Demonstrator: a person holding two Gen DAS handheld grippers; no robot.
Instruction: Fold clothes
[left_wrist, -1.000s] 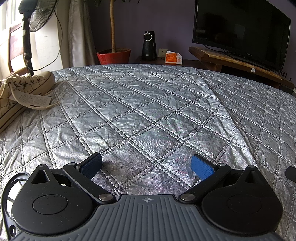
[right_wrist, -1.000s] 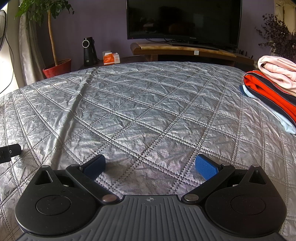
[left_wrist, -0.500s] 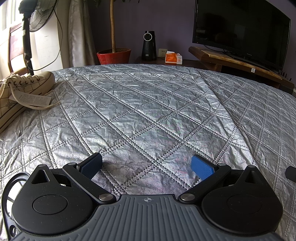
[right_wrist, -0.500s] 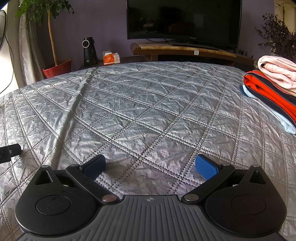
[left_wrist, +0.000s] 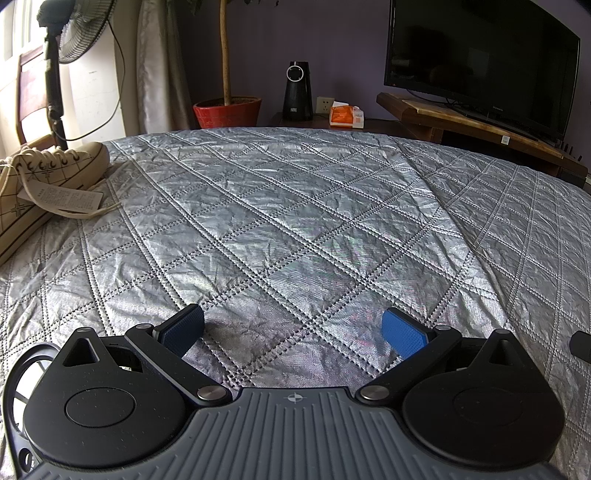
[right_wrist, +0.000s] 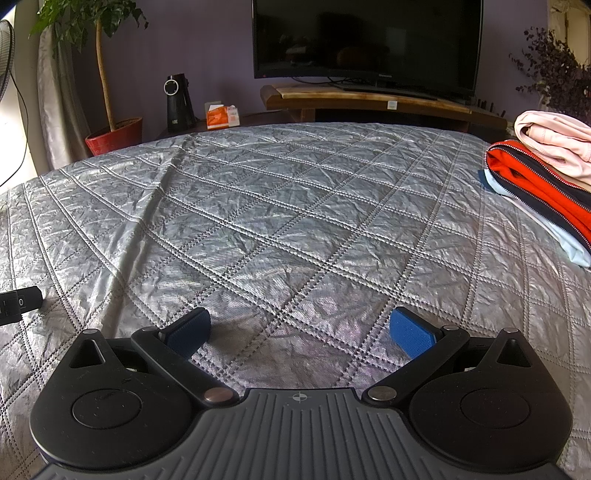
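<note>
- The left tool (left_wrist: 293, 328) is sitting low over the quilted bed (left_wrist: 295, 221), its 2 blue pads spread wide and gripping nothing.
- The right tool (right_wrist: 300, 331) is doing likewise, spread and empty, likely readying for a reach.
- The clothes (right_wrist: 546, 173) are lying stacked at the bed's right edge, well apart from both tools, probably to be fetched next.
- A shoe (left_wrist: 40, 184) is resting at the left edge.

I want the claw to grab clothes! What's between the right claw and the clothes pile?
Only bare silver quilt separates the right gripper from the clothes pile, per the right wrist view.
</note>
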